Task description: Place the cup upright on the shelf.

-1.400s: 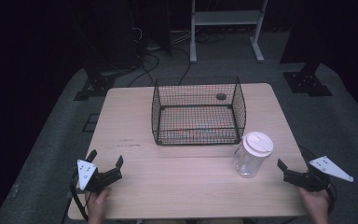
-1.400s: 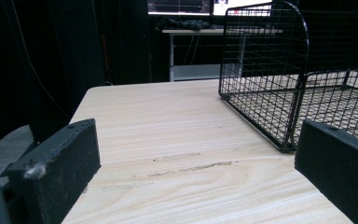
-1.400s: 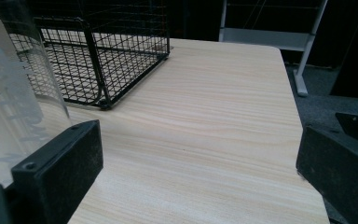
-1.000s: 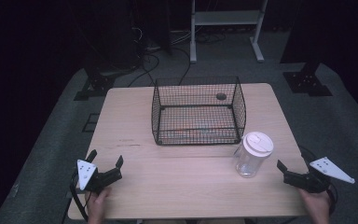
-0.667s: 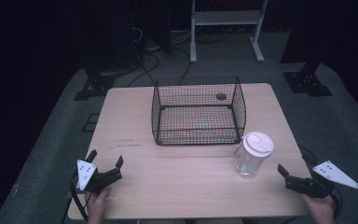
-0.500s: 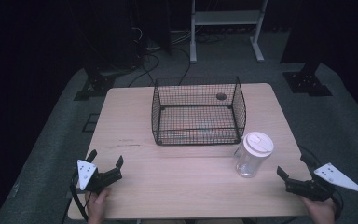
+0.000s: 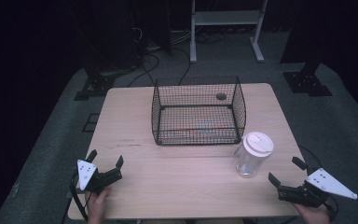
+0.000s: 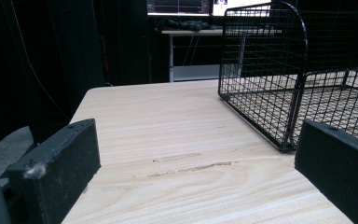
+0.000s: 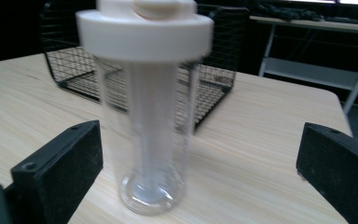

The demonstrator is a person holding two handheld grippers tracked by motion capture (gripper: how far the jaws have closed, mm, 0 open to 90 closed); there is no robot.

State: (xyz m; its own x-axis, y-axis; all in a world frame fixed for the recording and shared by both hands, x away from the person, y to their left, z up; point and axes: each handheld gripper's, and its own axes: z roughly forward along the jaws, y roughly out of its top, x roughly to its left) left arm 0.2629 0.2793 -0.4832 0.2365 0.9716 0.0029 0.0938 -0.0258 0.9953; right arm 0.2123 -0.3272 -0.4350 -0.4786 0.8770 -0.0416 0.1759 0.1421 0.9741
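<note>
Wooden table (image 7: 191,177), black wire basket (image 7: 198,112) at centre. Clear jar (image 7: 253,155) (white lid) upright beside basket's right front corner. Left gripper (image 7: 106,164) and right gripper (image 7: 286,171) near front edge, jaws apart, empty.

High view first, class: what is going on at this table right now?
A person sits at a wooden table with a hand-held gripper in each hand. The left hand-held gripper rests open near the front left corner, holding nothing. The right hand-held gripper is open too, aimed at a clear jar with a white lid, which stands upright and untouched between its spread jaws in the right gripper view. Behind the jar sits a black wire basket.
</note>
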